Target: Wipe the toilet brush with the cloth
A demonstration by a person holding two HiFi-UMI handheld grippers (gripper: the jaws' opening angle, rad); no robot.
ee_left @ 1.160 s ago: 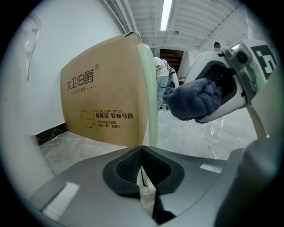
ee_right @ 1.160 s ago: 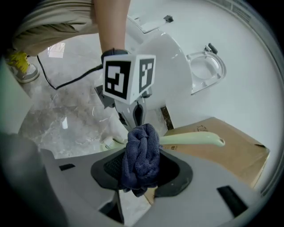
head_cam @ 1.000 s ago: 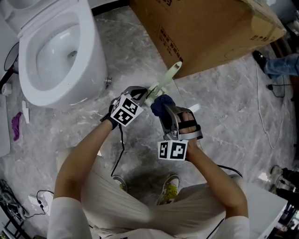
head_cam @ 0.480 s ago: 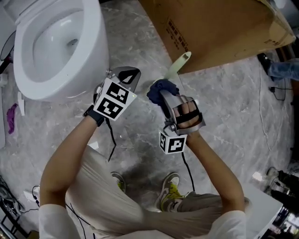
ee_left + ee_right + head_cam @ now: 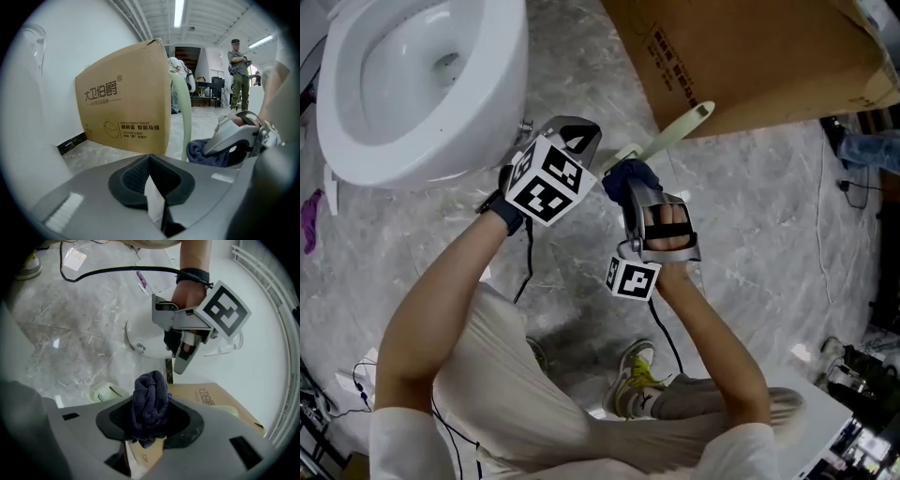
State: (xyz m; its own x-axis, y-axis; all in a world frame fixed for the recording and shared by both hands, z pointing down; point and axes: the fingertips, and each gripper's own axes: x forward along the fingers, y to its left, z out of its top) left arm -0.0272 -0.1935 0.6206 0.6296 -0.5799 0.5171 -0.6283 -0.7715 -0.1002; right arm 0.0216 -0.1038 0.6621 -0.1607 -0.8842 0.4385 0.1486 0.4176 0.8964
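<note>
Brush handle, pale green, is seen running from the cloth toward the far box. The cloth is clamped against it by the right gripper. The left gripper, jaws together, is held just left, near the toilet.

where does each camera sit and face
Head view: on the head, steeply down at toilet and floor; arms, legs, shoes show.
Left gripper view: on the left hand-held gripper, facing the cardboard box; shut jaws show.
Right gripper view: on the right hand-held gripper, facing the toilet; jaws pinch the cloth.
Shared: both gripper views show cardboard box and cloth.
</note>
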